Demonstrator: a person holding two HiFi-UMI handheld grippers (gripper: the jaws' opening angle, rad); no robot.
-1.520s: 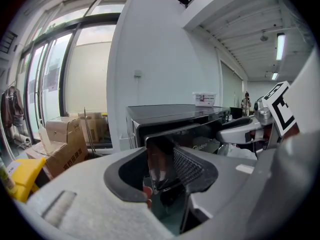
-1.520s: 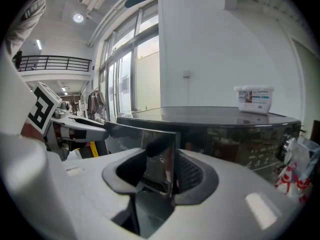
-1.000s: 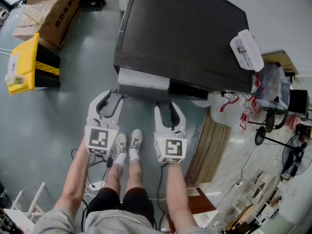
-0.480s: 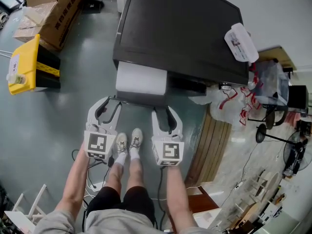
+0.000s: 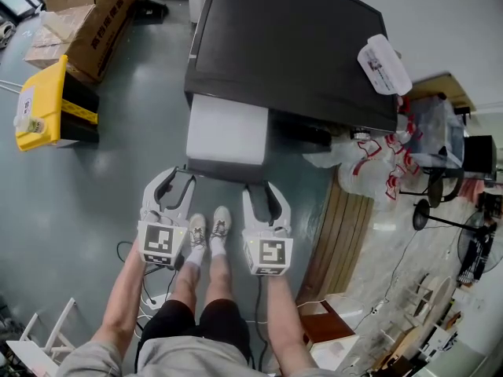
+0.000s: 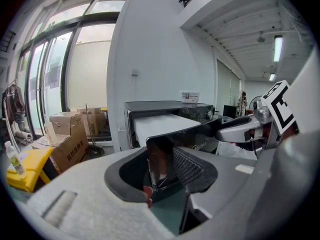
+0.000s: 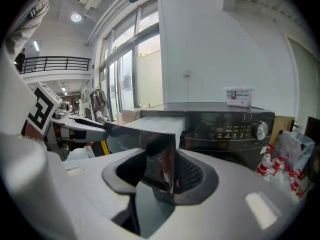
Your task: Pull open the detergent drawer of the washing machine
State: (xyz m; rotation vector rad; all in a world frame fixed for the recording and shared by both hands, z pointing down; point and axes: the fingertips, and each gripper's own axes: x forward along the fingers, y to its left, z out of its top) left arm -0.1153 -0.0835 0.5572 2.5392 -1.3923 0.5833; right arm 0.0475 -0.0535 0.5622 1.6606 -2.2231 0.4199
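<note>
The black washing machine (image 5: 299,49) stands ahead of me with its detergent drawer (image 5: 228,130) pulled well out, white on top with a glossy dark front panel (image 5: 222,168). My left gripper (image 5: 174,182) is shut on the panel's left end and my right gripper (image 5: 260,192) on its right end. In the left gripper view the dark panel (image 6: 161,160) stands between the pads of the left gripper (image 6: 169,173), the white drawer (image 6: 160,124) behind it. In the right gripper view the panel (image 7: 150,156) fills the right gripper (image 7: 159,176), beside the control panel (image 7: 232,129).
A white plastic box (image 5: 383,64) lies on the machine's top. Left of the machine are a yellow bin (image 5: 41,108) and cardboard boxes (image 5: 86,10). Plastic bags (image 5: 377,171), a wooden board (image 5: 338,234) and a fan (image 5: 431,210) crowd the right. The person's feet (image 5: 207,232) are between the grippers.
The drawer has slid further out of the machine, showing more white top. Both grippers have moved back toward the person with its front panel still between their jaws.
</note>
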